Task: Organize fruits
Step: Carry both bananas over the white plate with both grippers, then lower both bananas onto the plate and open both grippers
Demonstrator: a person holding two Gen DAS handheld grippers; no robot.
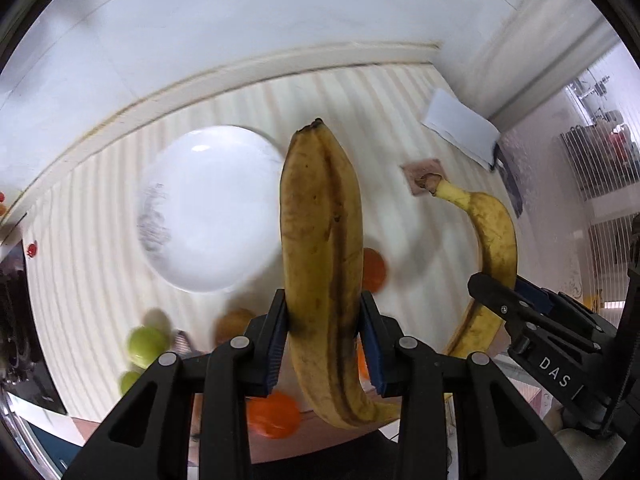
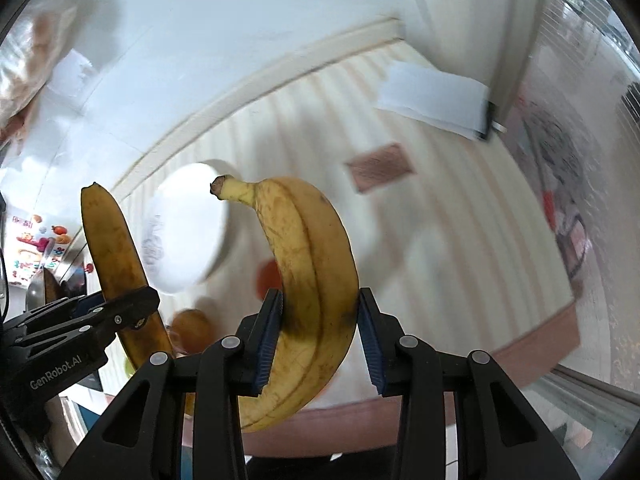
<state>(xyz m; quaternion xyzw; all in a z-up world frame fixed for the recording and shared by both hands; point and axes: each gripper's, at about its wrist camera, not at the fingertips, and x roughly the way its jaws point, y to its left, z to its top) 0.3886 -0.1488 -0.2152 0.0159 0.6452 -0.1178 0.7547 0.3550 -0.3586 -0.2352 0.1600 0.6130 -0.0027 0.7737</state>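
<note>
white plate (image 1: 208, 208) bare, claws gripping bananas

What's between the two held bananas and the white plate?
Nothing visible. Left gripper holds the darker banana above the table, right gripper holds the yellower banana. The white plate looks bare; loose fruit lies on the cloth beside it.
</note>
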